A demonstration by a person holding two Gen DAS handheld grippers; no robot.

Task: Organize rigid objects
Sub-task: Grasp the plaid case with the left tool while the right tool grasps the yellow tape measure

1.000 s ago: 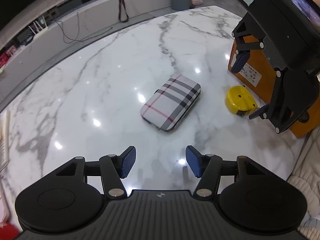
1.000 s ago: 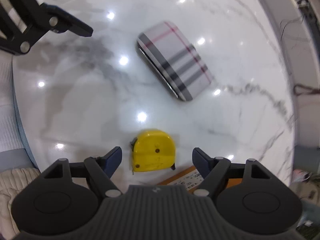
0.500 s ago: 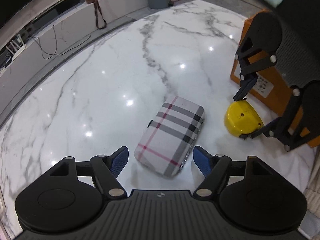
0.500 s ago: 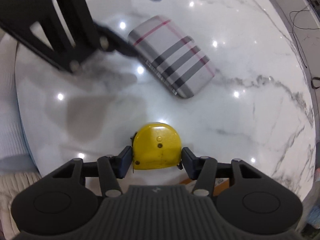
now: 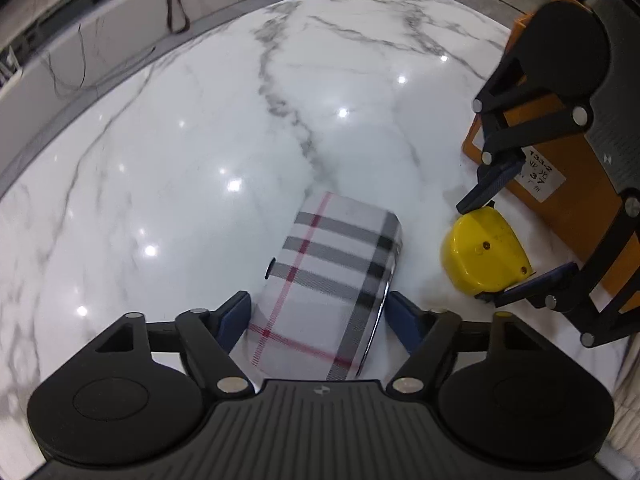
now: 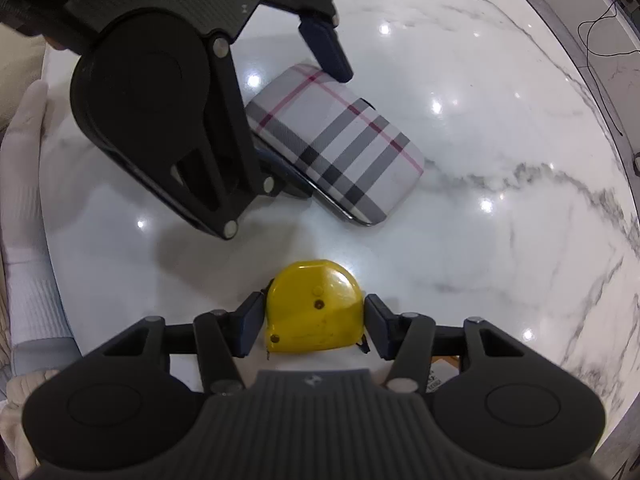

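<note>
Nothing is sorted yet: my left gripper [image 5: 316, 320] straddles the plaid case [image 5: 326, 284] wide; my right gripper [image 6: 314, 326] pinches the yellow tape measure [image 6: 314, 308], orange box [image 5: 560, 184] at two o'clock.

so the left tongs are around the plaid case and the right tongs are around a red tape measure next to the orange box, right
Not quite: the tape measure is yellow, not red, as the right wrist view shows between the right tongs. The rest holds: the left tongs straddle the plaid case, and the tape measure sits next to the orange box.
</note>
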